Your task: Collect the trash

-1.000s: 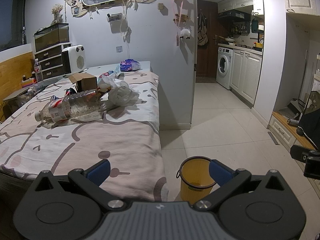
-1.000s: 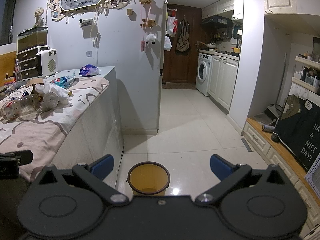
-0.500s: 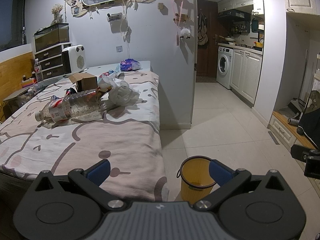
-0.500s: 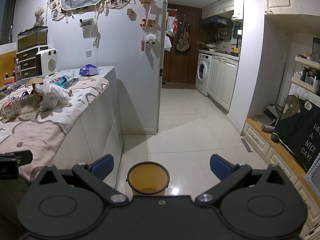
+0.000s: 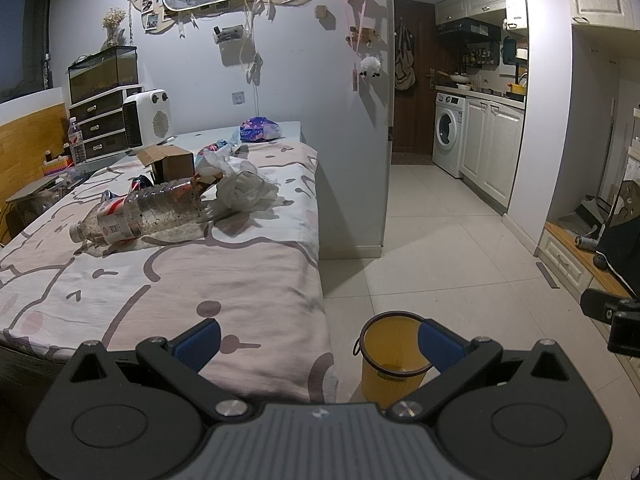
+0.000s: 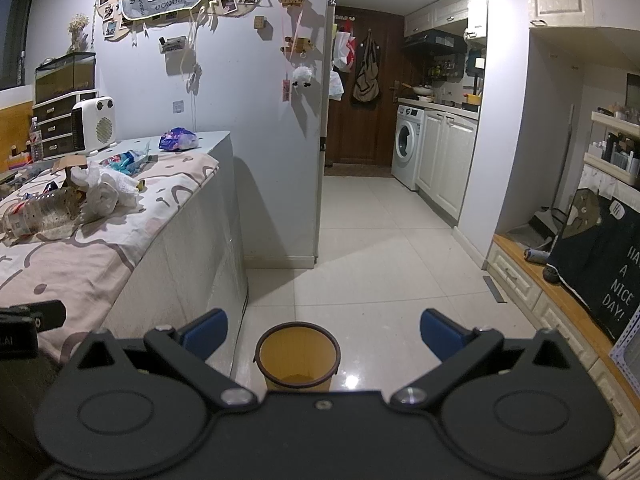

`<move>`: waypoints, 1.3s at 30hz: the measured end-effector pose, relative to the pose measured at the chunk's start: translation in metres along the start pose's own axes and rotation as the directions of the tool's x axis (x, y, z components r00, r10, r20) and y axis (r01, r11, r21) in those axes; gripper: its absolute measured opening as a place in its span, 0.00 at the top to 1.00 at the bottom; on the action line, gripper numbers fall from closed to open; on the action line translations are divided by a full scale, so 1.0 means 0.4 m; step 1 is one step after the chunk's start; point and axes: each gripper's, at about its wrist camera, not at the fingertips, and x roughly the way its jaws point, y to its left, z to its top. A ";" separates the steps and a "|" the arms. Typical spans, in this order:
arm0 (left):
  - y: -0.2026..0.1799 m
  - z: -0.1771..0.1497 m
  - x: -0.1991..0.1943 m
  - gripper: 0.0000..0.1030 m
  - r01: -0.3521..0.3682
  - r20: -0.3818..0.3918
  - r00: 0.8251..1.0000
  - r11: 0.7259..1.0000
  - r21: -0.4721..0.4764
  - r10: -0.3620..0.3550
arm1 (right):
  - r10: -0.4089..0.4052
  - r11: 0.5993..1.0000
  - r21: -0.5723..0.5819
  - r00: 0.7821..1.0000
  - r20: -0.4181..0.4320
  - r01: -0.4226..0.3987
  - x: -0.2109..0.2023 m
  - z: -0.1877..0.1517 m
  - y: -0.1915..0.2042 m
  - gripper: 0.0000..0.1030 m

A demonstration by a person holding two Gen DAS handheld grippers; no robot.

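A bed with a pink cartoon-print cover (image 5: 224, 276) fills the left half of the left wrist view; the trash lies on it at centre left: a large crushed clear plastic bottle with a red-and-white label (image 5: 140, 216), a crumpled white plastic bag (image 5: 244, 192) just right of it, and a small brown cardboard box (image 5: 170, 162) behind; a round yellow plastic bin with a dark rim (image 6: 298, 354) stands on the tiled floor at lower centre, beside the bed; the left gripper (image 5: 318, 340) and right gripper (image 6: 324, 330) are both spread wide, grasping nothing
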 end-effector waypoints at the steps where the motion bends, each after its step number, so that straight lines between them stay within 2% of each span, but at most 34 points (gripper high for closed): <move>1: 0.000 0.000 0.001 0.00 0.000 0.000 1.000 1.000 0.000 0.000 | 0.000 1.000 0.000 1.000 0.000 0.000 0.000 0.000 0.000 0.00; 39: -0.001 0.000 0.002 0.00 0.002 -0.007 1.000 1.000 0.003 -0.002 | 0.002 1.000 0.001 1.000 -0.006 -0.002 -0.001 -0.006 -0.004 0.00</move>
